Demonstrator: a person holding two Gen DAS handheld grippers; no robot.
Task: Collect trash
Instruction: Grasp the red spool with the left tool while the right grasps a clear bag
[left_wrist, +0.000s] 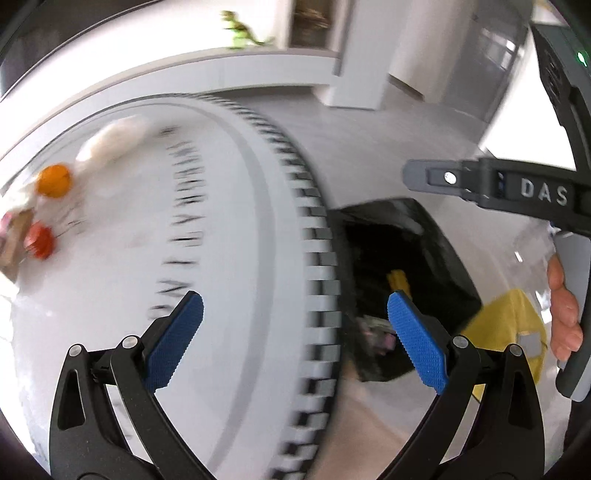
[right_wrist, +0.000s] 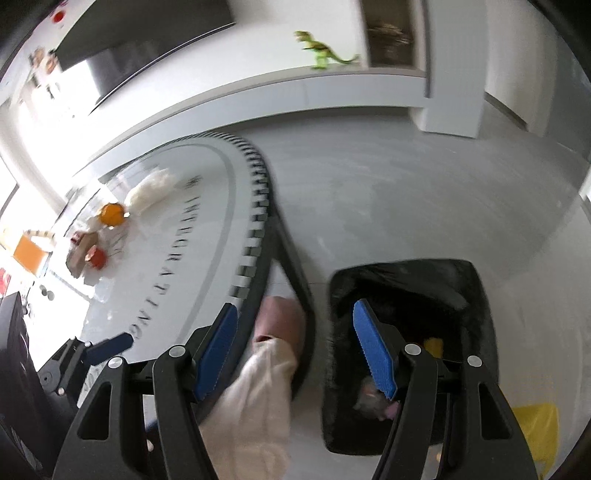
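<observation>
Table edge beside black bin

A round white desk with a toothed grey edge and dark lettering stands on a pale grey floor. Behind runs a long white ledge bearing a green toy dinosaur. Bright daylight floods in from the left, past a white pillar.
</observation>
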